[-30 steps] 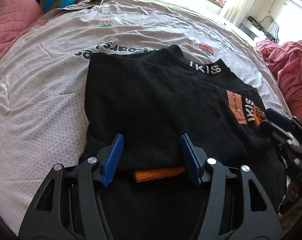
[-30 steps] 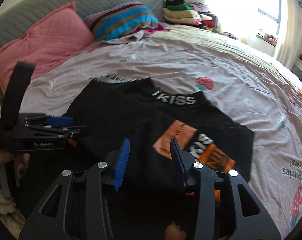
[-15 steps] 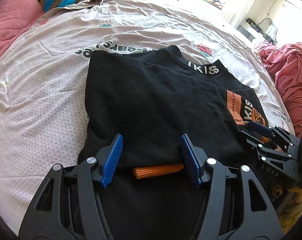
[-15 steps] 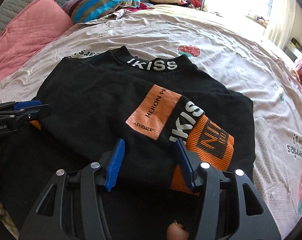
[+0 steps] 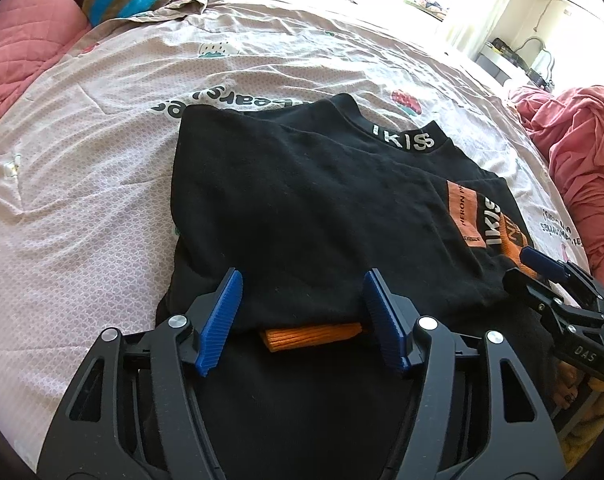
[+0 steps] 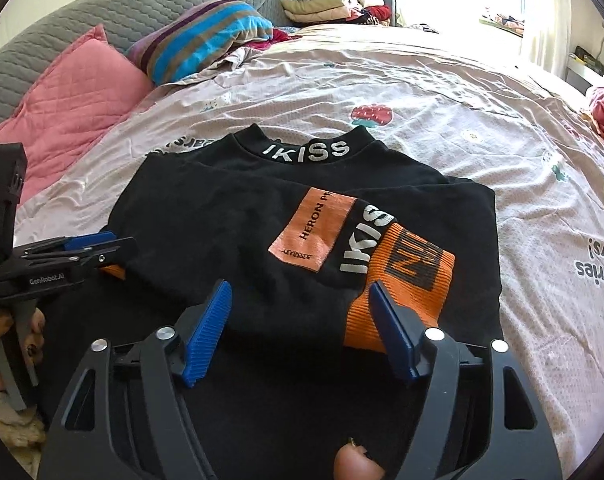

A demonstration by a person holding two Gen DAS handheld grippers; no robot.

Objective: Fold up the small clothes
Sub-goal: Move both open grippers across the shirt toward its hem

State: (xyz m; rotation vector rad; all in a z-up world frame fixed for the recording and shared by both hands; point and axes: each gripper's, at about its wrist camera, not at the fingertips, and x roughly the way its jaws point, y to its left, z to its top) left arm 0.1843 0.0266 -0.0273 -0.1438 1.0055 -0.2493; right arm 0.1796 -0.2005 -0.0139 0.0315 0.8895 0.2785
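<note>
A black top [image 5: 309, 208] with a white "IKISS" collar and orange cuffs lies on the bed, both sleeves folded in over its body; it also shows in the right wrist view [image 6: 230, 224]. One orange cuff [image 5: 309, 334] lies between the fingers of my left gripper [image 5: 302, 316], which is open at the top's near edge. The other orange cuff [image 6: 405, 276] lies by my right gripper [image 6: 300, 324], also open and holding nothing. Each gripper shows in the other's view, the right one [image 5: 541, 276] and the left one [image 6: 98, 246].
The bed has a pale pink printed sheet [image 5: 82, 184]. Pink pillows [image 6: 70, 92] and a striped pillow [image 6: 206, 36] lie at the head. Folded clothes [image 6: 321, 0] are stacked at the far end. A red-pink blanket [image 5: 581, 152] is heaped at the right.
My right gripper has drawn back toward the near edge, so the whole top now shows in its view. My left gripper has barely moved. Both stay open.
</note>
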